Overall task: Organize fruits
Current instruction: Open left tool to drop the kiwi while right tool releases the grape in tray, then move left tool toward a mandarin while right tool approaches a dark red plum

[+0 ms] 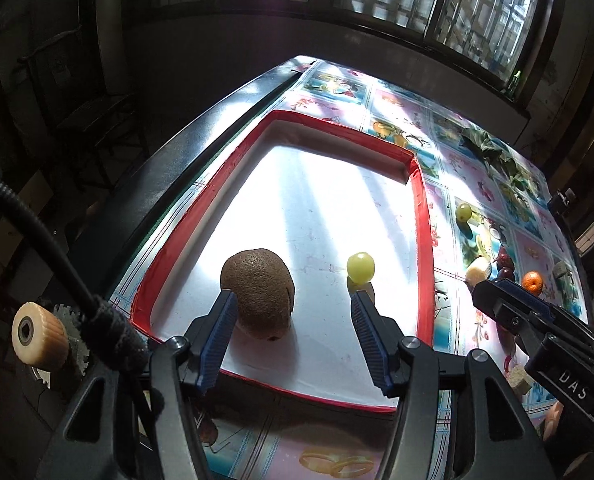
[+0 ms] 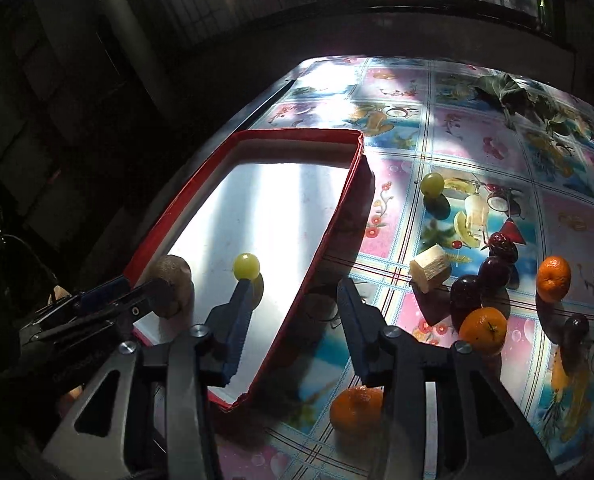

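Inside tray (image 1: 425,240), kiwi (image 1: 257,294) sits by open left gripper (image 1: 293,312); soft, grip its middle lightly. Right gripper (image 2: 293,292) open, empty.

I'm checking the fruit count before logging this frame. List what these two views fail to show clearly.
- Kiwi: in the right wrist view, the left gripper covers its lower left side.
- Nearest orange: right wrist view, partly behind a finger of the right gripper.
- Pale chunk: left wrist view, the right gripper's arm crosses it; the dark fruits behind barely show.
- Tray near corner: left wrist view, hidden by the left gripper's body.
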Available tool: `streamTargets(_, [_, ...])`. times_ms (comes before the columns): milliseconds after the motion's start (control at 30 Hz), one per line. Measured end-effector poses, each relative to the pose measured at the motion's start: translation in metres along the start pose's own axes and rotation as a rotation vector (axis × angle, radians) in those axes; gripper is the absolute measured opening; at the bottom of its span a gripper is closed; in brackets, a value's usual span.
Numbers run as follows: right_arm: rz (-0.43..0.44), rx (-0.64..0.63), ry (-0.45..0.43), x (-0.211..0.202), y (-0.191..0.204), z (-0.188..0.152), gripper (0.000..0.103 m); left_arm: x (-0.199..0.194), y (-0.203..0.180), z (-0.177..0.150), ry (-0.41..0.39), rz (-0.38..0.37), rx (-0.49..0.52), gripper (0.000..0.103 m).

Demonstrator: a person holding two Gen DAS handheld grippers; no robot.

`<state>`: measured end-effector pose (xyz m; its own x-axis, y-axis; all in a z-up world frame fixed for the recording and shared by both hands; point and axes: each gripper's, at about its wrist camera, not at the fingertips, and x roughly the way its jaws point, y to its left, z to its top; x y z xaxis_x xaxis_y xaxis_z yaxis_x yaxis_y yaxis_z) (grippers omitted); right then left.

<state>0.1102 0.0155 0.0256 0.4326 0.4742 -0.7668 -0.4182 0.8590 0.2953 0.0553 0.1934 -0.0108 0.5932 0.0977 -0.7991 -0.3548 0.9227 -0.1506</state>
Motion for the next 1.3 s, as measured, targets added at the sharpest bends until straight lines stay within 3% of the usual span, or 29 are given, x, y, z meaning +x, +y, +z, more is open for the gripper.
streamTargets(167, [-0.071,0.058,-0.039,-0.03,-0.035,-0.017,0.055,-0.011,-0.021,-0.011,0.008,-0.046,0.009,0.061])
streamTargets(600, [-0.194,0.224,-0.06,-0.076,-0.12,-0.06,0.055,-0.029,-0.091,-0.043,0.028,-0.129,0.133,0.066])
streamTargets(1300, [-0.235,0.303,-0.061,-0.093,-0.169,-0.088,0.057,-0.021,-0.135,-0.071,0.092,-0.124,0.228,0.066])
